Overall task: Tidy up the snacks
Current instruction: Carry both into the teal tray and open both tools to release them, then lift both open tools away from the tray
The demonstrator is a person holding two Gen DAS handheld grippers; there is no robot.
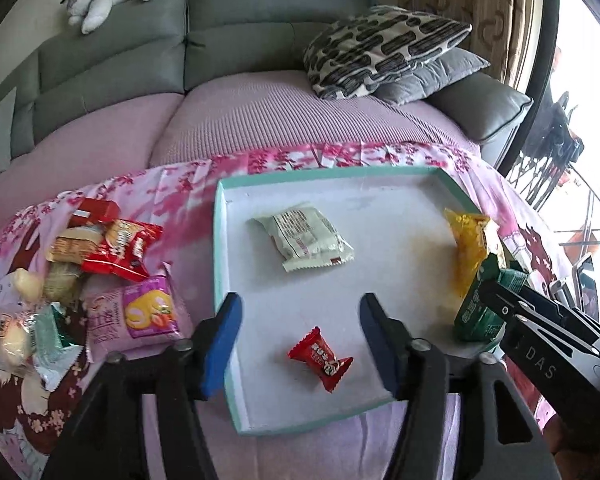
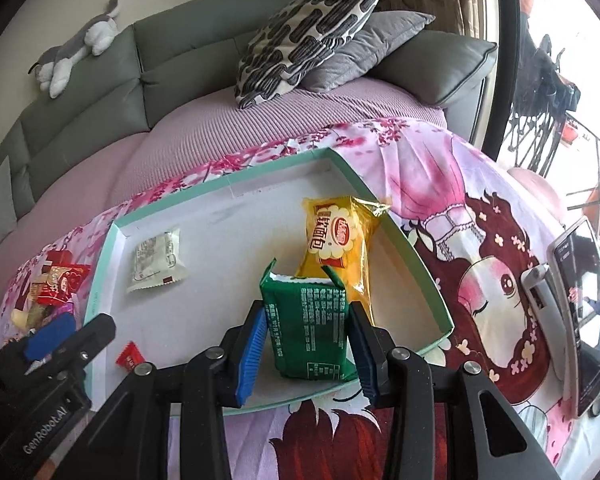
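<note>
A teal-rimmed white tray lies on the floral cloth. In it lie a pale white packet, a yellow bread packet and a small red candy. My left gripper is open and empty above the tray's near part, the red candy between its fingers. My right gripper is shut on a green packet over the tray's near right corner, next to the yellow packet.
A pile of several snack packets lies on the cloth left of the tray. A phone on a stand is at the right. A grey sofa with cushions is behind.
</note>
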